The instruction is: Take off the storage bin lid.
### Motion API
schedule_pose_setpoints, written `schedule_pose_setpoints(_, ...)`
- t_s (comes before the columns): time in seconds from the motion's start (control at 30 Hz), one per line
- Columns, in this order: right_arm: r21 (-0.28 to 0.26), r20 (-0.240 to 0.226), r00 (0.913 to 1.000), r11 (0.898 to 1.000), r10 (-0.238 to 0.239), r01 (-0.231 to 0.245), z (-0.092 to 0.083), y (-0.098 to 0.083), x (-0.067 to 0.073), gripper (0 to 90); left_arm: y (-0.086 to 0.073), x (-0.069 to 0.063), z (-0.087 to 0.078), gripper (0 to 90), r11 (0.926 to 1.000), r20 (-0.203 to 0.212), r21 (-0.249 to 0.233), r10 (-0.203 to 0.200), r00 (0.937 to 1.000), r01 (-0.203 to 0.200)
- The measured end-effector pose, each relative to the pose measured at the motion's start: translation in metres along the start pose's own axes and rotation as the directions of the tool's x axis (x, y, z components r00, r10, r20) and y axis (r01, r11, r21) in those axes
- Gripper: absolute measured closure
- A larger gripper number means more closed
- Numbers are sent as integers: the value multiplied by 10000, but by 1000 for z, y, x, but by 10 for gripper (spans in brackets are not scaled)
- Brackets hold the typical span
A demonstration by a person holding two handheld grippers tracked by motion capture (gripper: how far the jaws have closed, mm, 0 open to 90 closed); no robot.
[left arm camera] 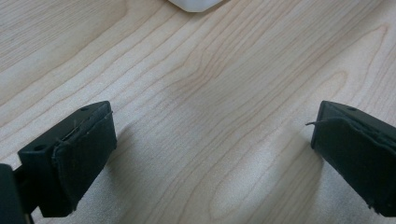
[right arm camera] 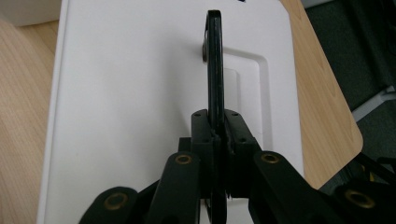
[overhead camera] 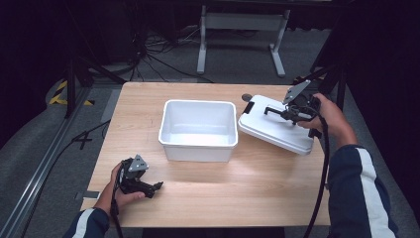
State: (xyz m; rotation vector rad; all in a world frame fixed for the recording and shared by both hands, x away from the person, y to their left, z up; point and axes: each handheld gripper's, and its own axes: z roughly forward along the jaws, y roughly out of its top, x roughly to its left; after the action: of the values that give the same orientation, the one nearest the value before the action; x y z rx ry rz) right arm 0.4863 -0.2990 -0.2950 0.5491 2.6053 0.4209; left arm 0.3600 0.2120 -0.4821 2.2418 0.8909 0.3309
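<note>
Right gripper jaws pinched on the thin black handle of a flat white rectangular plastic lid, lid tilted, at the right of the light wooden counter, just beside the open white rectangular plastic bin; left gripper rests near the counter's front left, jaws spread, nothing between

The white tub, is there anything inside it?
The white tub looks empty: its bare white bottom shows in the high view. The near wall hides a strip of the bottom. Its lid is off, held beside it by the right gripper.
</note>
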Motion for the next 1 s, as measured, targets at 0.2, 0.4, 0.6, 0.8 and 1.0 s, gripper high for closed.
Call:
schedule_pose_setpoints(0.2,61,-206,9997,9999,145,-144,15,-1,4,849,0,0,0,6,10000,10,13,38,10000,-38)
schedule_pose_setpoints(0.4,42,-314,9992,9997,260,-259,27,-1,5,849,0,0,0,6,10000,1,0,-3,10000,3)
schedule_pose_setpoints(0.6,131,-440,9983,9992,374,-368,39,-4,7,849,0,0,0,6,10000,0,3,0,10000,0)
schedule_pose_setpoints(0.8,227,-476,9976,9986,497,-486,48,-7,7,849,0,0,0,6,10000,10,6,45,10000,-45)
schedule_pose_setpoints(1.0,320,-445,9976,9981,535,-521,56,-10,7,849,0,0,0,6,10000,11,7,32,10000,-32)
